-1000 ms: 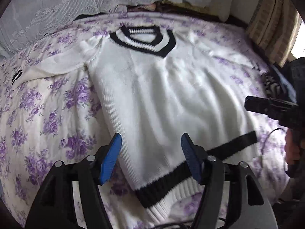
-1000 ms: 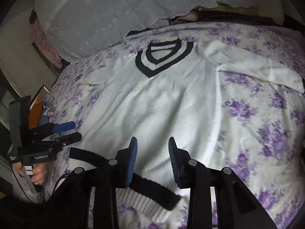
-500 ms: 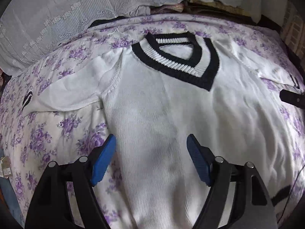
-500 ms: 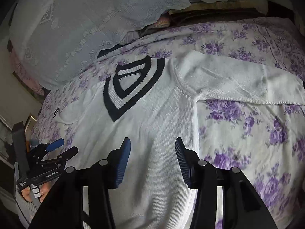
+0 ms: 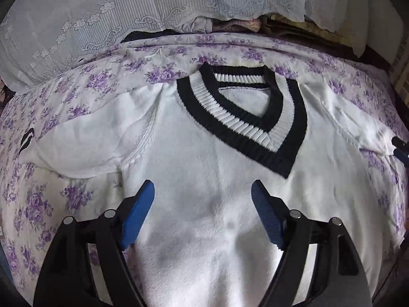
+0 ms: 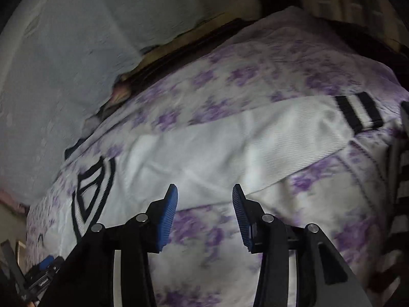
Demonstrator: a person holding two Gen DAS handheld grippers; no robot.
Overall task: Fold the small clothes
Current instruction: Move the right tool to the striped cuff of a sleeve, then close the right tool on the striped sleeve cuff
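A white knit sweater (image 5: 204, 174) with a black and white V-neck collar (image 5: 245, 117) lies flat, front up, on a purple-flowered bedspread (image 5: 76, 197). My left gripper (image 5: 203, 192) is open and empty, just above the sweater's chest below the collar. The left sleeve (image 5: 84, 140) spreads out to the left. My right gripper (image 6: 204, 192) is open and empty, over the near edge of the right sleeve (image 6: 255, 143), whose striped black cuff (image 6: 358, 111) lies at the far right. The right wrist view is blurred.
A pale lace pillow (image 5: 102, 12) lies along the head of the bed, also in the right wrist view (image 6: 76, 64). Striped fabric (image 6: 401, 179) hangs at the bed's right edge. The right gripper's tip (image 5: 401, 148) shows at the left wrist view's right edge.
Both grippers moved from the sweater's hem up the bed. The left one now hovers below the collar. The right one swung right to the right sleeve.
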